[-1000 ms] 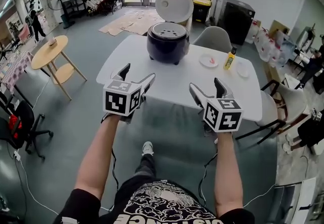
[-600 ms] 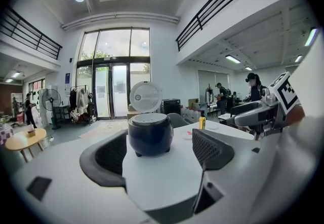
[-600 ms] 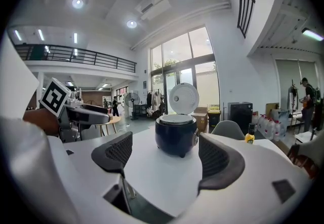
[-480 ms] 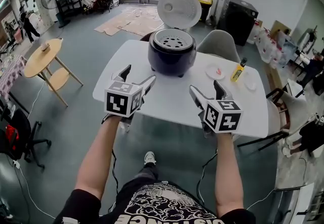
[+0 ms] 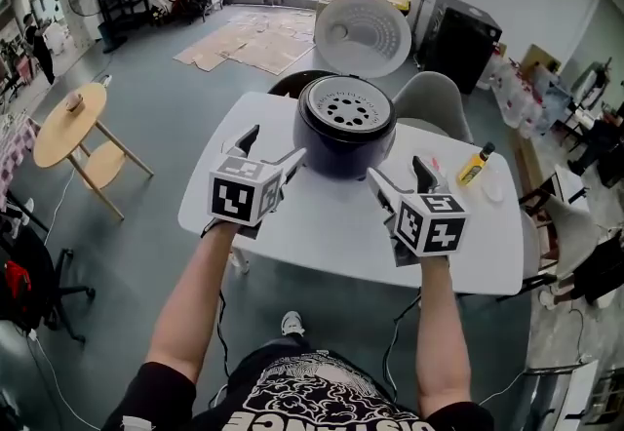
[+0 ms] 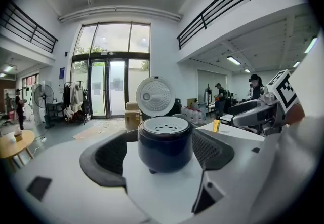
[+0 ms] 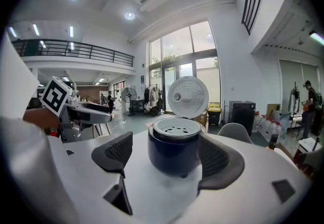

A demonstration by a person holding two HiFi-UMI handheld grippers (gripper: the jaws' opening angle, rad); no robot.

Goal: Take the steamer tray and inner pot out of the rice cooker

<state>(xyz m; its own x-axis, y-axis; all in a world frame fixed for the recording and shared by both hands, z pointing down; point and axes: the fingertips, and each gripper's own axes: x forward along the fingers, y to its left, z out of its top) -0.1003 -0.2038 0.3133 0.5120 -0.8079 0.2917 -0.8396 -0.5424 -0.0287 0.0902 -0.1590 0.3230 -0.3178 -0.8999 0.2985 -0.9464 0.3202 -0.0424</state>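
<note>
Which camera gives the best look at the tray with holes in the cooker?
The head view: it looks down onto the tray, so its round top and holes show fully. Both gripper views see it from the side, a flattened oval atop the cooker.

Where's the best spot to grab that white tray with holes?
Probably its near rim, pinched from above. The steamer tray sits flat in the top of the rice cooker, and the lid stands open behind it, so the front edge is free.
</note>
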